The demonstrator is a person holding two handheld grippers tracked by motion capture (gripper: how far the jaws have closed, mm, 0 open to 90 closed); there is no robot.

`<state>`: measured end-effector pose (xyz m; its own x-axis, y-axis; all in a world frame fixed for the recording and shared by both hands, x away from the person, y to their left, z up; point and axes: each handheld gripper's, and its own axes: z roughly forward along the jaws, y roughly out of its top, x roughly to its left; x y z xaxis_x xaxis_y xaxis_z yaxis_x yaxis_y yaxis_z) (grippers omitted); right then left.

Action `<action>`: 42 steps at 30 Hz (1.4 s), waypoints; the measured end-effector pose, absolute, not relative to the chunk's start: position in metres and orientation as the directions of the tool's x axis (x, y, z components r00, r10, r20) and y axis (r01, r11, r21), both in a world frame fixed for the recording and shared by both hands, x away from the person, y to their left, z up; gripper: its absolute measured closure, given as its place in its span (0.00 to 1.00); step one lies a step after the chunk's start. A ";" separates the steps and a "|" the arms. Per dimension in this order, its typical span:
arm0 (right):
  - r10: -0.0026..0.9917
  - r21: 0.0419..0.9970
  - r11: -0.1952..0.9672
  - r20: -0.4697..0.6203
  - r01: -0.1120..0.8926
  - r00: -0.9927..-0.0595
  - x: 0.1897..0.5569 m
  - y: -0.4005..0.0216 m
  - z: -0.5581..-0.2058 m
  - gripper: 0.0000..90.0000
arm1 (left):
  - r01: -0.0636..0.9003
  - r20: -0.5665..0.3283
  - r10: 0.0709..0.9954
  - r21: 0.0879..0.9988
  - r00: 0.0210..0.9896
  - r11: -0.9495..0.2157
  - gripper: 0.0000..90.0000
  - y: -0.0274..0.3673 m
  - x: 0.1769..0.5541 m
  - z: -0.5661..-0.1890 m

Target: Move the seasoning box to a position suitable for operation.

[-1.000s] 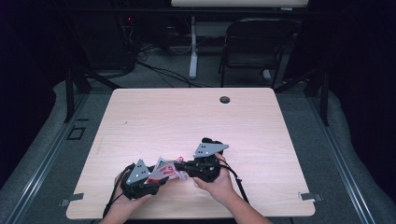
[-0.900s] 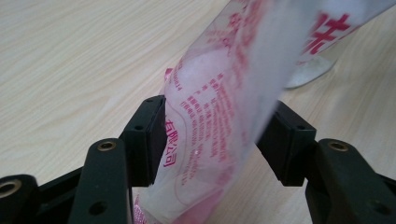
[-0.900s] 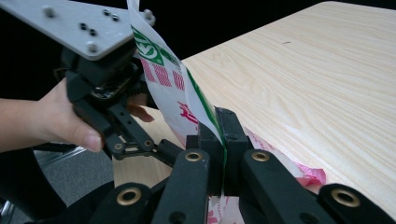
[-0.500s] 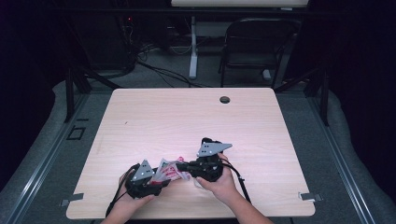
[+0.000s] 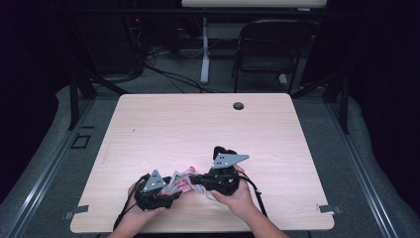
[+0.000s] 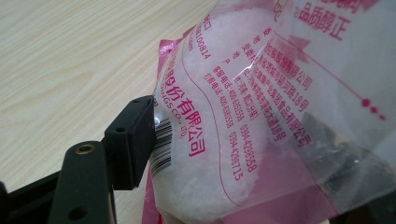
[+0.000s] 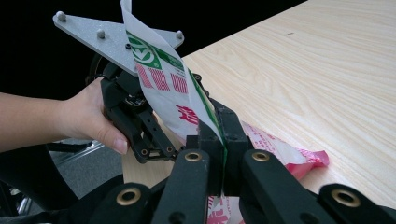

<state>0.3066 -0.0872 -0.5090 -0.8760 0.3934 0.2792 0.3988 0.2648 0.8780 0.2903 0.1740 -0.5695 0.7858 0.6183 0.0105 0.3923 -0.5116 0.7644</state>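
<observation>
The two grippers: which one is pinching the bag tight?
The right gripper. Its jaws are squeezed shut on the bag. The left gripper has just been opening; its jaws stand apart beside the bag.

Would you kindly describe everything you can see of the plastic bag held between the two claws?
The plastic bag is a clear, crinkly film pouch printed in pink-red characters with a barcode, and green and red print on its other face; white contents show through. It sits near the table's front edge. The right claw pinches its film edge between shut jaws, lifting that part upright. The left claw's jaws have just been opening; one pad lies at the barcode, seemingly touching it.
</observation>
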 end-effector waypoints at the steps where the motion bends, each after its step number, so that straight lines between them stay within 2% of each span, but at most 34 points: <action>1: 0.392 0.878 0.264 0.281 0.399 -0.876 0.307 -0.087 -0.509 1.00 | 0.393 0.011 0.619 0.764 0.786 -0.512 0.37 0.174 0.290 -0.570; 6: 0.391 0.878 0.266 0.280 0.399 -0.877 0.305 -0.089 -0.511 1.00 | 0.405 0.000 0.625 0.762 0.780 -0.505 0.35 0.173 0.291 -0.572; 15: 0.392 0.880 0.269 0.273 0.393 -0.879 0.303 -0.092 -0.512 1.00 | 0.402 0.032 0.630 0.745 0.776 -0.532 0.30 0.168 0.291 -0.576; 17: 0.392 0.879 0.272 0.270 0.391 -0.879 0.303 -0.093 -0.512 1.00 | 0.420 0.036 0.631 0.718 0.775 -0.556 0.30 0.167 0.292 -0.580; 24: 0.390 0.881 0.269 0.271 0.390 -0.880 0.302 -0.093 -0.513 1.00 | 0.420 0.050 0.635 0.710 0.771 -0.566 0.31 0.163 0.294 -0.584; 42: 0.402 0.891 0.262 0.249 0.371 -0.881 0.301 -0.091 -0.513 1.00 | 0.476 -0.015 0.657 0.702 0.754 -0.530 0.32 0.164 0.297 -0.586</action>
